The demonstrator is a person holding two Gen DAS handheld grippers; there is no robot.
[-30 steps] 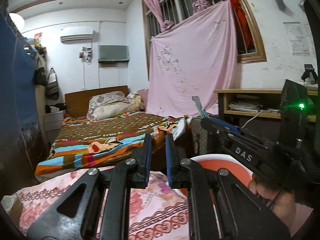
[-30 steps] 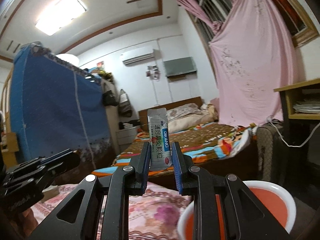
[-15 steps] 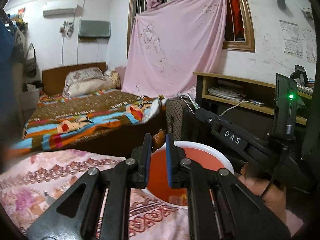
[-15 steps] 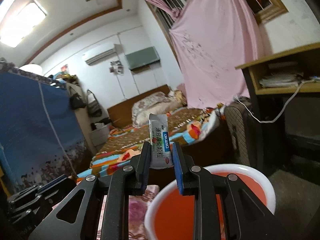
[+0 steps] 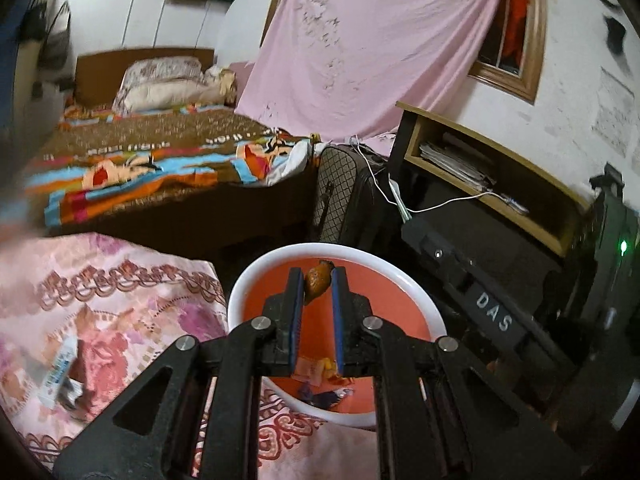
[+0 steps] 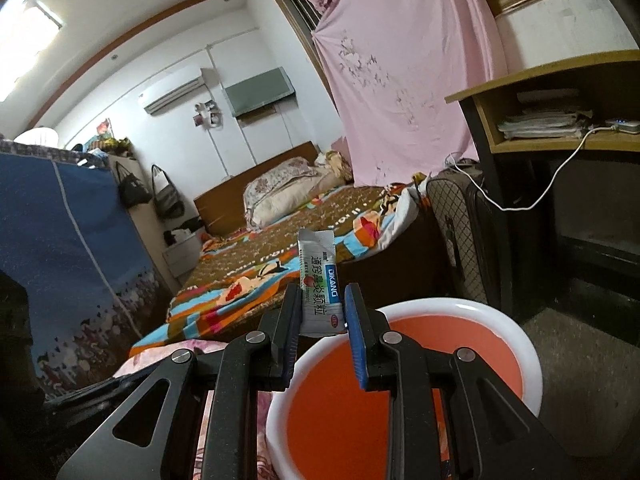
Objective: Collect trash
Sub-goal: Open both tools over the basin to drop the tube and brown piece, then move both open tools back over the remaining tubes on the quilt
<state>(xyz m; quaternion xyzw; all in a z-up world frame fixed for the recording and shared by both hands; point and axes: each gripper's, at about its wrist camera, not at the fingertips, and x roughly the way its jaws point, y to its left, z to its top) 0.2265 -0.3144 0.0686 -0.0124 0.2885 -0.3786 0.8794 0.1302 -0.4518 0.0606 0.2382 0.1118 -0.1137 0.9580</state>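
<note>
An orange bin with a white rim (image 5: pixel 248 284) stands beside the pink flowered cloth; it also shows in the right wrist view (image 6: pixel 524 356). Several scraps lie on its bottom (image 5: pixel 320 396). My left gripper (image 5: pixel 316 286) is shut on a small brown scrap (image 5: pixel 317 280) and holds it above the bin. My right gripper (image 6: pixel 322 306) is shut on a white sachet with blue print (image 6: pixel 320 284) and holds it upright over the bin's near rim. The right gripper's black body (image 5: pixel 492 316) shows at the right of the left wrist view.
A white and blue wrapper (image 5: pixel 60 372) lies on the pink flowered cloth (image 5: pixel 120 300). A bed with a colourful blanket (image 6: pixel 280 268) stands behind. A dark quilted suitcase (image 5: pixel 348 196) and a wooden desk with a white cable (image 6: pixel 560 136) stand to the right.
Both grippers have tilted down and moved over the bin. The brown scrap now shows between the left fingers. The right gripper still holds the sachet.
</note>
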